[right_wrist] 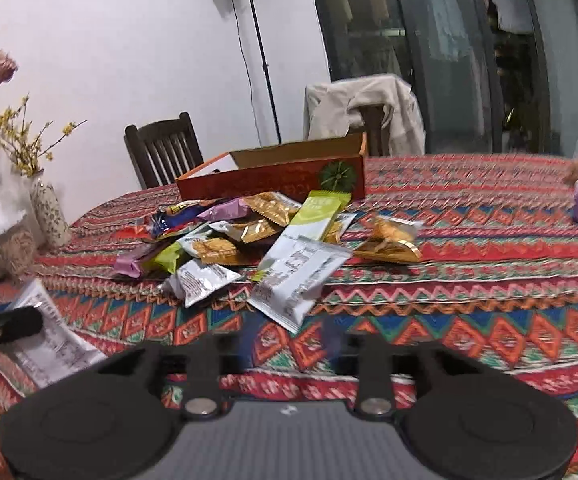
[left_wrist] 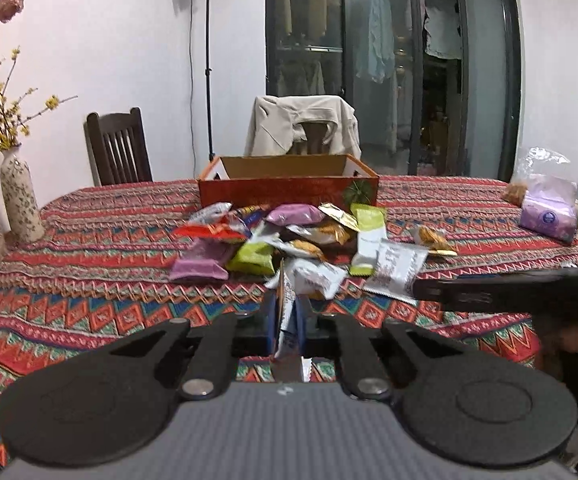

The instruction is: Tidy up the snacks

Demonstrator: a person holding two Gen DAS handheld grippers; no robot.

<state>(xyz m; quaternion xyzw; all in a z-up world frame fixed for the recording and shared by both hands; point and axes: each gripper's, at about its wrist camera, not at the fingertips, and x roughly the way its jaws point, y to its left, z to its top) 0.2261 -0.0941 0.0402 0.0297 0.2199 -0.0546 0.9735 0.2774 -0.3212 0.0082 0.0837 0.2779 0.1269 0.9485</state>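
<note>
Pinched edge-on in the left gripper's (left_wrist: 287, 320) closed jaws, a packet (left_wrist: 289, 300) rides toward the far box (left_wrist: 289, 190). Right gripper (right_wrist: 287, 344) hangs part-open, empty, before the snack pile (right_wrist: 249, 236) mid-bench (right_wrist: 489, 280).

Snack pile (right_wrist: 257, 236) blocks the box (right_wrist: 273, 176); cloth (right_wrist: 489, 264) rightward bare
</note>
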